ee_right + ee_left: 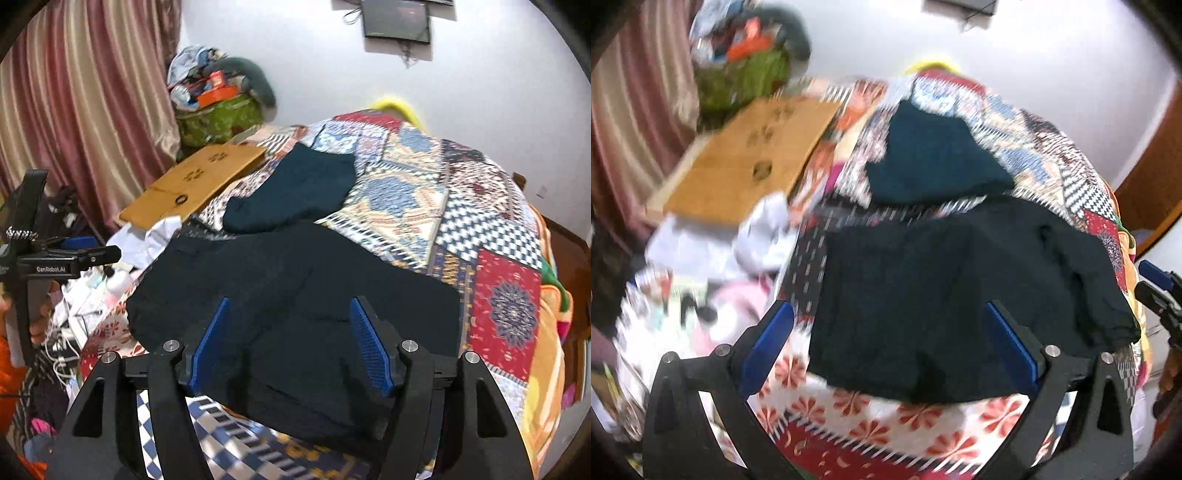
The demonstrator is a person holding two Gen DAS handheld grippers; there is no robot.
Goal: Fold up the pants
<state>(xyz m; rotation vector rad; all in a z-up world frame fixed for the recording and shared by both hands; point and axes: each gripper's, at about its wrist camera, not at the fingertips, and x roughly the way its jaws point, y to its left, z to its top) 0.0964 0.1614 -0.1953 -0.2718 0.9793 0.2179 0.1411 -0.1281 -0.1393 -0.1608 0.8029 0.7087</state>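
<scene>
Black pants (942, 295) (295, 295) lie spread flat on a patchwork bedspread (886, 424) (406, 192). Beyond them rests a folded dark teal garment (934, 158) (295, 192). My left gripper (888, 308) hovers open over the near left part of the pants, nothing between its blue pads; its view is blurred. In the right wrist view it shows at the left edge (74, 254), off the bed's side. My right gripper (290, 301) stands open above the pants' near edge, its pads holding nothing. It shows at the right edge of the left wrist view (1156, 284).
A wooden board (199, 181) (750, 162) lies at the bed's far left corner, with a green bag (218, 118) heaped with items behind it. Striped curtains (81, 110) hang on the left. White cloth, bottles and cables (92, 295) crowd the bed's left side.
</scene>
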